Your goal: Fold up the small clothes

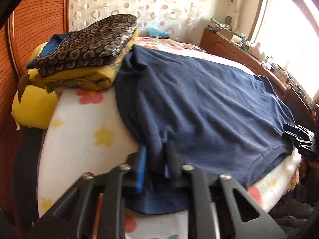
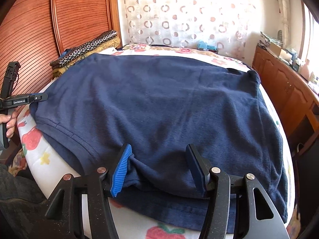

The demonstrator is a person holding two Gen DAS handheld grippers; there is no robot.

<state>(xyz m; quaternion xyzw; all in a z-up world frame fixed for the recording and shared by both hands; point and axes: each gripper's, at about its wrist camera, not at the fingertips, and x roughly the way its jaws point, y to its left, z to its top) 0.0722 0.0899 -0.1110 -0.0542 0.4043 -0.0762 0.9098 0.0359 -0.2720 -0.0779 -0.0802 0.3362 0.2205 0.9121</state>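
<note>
Navy blue fleece garment lies spread flat across the flower-print bed cover. Left claw is clamped on its near hem; right claw stands apart, straddling bunched hem fabric. Folded patterned clothes sit stacked far left

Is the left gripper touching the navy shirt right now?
Touching. In the left wrist view, the left gripper has pinched a bunched fold of the navy shirt between its nearly closed fingers.
</note>
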